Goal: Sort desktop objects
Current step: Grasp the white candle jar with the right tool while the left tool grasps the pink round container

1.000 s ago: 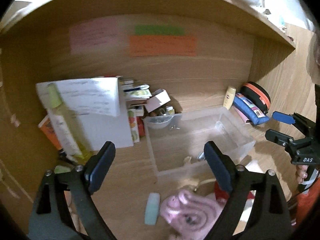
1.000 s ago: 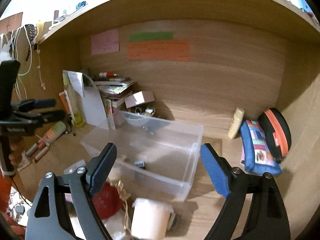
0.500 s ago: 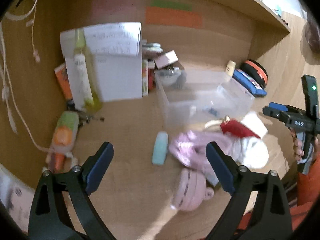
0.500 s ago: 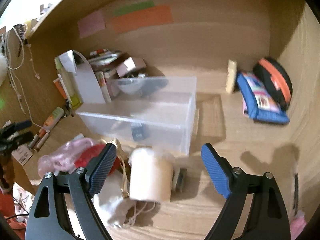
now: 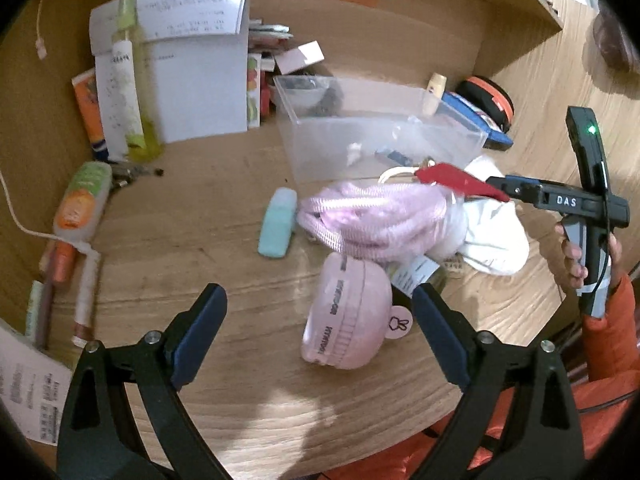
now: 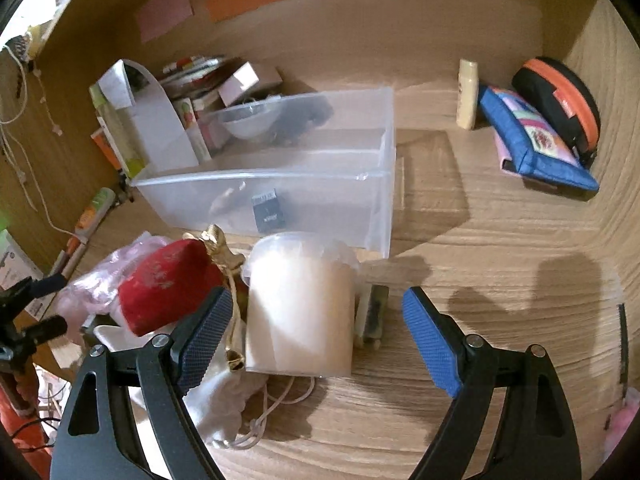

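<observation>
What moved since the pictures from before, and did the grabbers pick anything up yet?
Both grabbers pulled back from the clear bin and tipped down toward the pile in front. The left gripper now frames the pink round case; the right gripper frames the white cup. Nothing was picked up; both stayed open. The bin and clutter stayed put.

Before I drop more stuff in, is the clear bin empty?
Not empty: the clear bin holds a small black item and a few other small bits on its floor.
</observation>
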A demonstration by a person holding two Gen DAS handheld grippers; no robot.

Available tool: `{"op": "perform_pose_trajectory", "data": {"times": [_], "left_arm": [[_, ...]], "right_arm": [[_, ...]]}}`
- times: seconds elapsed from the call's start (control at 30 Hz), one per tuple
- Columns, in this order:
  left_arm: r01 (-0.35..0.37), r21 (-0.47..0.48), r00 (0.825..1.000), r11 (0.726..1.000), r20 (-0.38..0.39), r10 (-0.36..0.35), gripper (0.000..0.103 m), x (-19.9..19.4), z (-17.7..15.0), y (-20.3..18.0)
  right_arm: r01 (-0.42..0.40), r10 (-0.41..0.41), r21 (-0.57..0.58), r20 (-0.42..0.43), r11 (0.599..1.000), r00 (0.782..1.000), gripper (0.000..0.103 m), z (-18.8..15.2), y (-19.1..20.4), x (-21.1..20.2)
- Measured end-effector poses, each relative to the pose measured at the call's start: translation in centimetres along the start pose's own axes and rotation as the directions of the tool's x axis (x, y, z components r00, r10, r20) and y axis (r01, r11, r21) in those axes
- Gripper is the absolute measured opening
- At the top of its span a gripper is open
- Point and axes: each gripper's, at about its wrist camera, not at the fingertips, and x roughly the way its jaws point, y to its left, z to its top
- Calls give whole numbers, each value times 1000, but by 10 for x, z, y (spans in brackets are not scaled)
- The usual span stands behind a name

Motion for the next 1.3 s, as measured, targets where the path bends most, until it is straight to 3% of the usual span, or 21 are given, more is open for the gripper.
{"op": "perform_pose_trajectory", "data": {"times": [0.4, 0.47, 0.7, 0.77, 0.83, 0.87, 0.9, 1.3], "left_arm": [[34, -49, 999, 998, -1, -34, 94, 18, -4, 7], [37, -55, 999, 998, -8, -37, 91, 20, -3, 8], [56, -66, 998, 996, -17, -58, 63, 26, -1, 6], [45, -76, 999, 996, -11, -46, 61, 27, 0, 7], [35, -84, 999, 996, -4, -35, 61, 28, 0, 9], [33, -92, 999, 995, -2, -33, 61, 28, 1, 10], [32, -97, 999, 995, -2, -32, 61, 28, 1, 11], [20, -189, 998, 982, 69, -7, 60, 12, 7, 31]], "right_arm": [[34, -38, -44, -76, 998, 996, 85, 8, 9, 29], [39, -44, -60, -80, 997, 996, 84, 10, 12, 31], [36, -44, -83, -89, 996, 995, 84, 18, 14, 33], [34, -41, -84, -81, 996, 996, 83, 18, 14, 32], [28, -34, -88, -70, 996, 997, 76, 18, 14, 30], [19, -24, -94, -53, 995, 998, 59, 18, 16, 26], [14, -21, -98, -61, 995, 998, 56, 19, 17, 26], [-31, 30, -27, -20, 999, 999, 56, 18, 9, 13]]}}
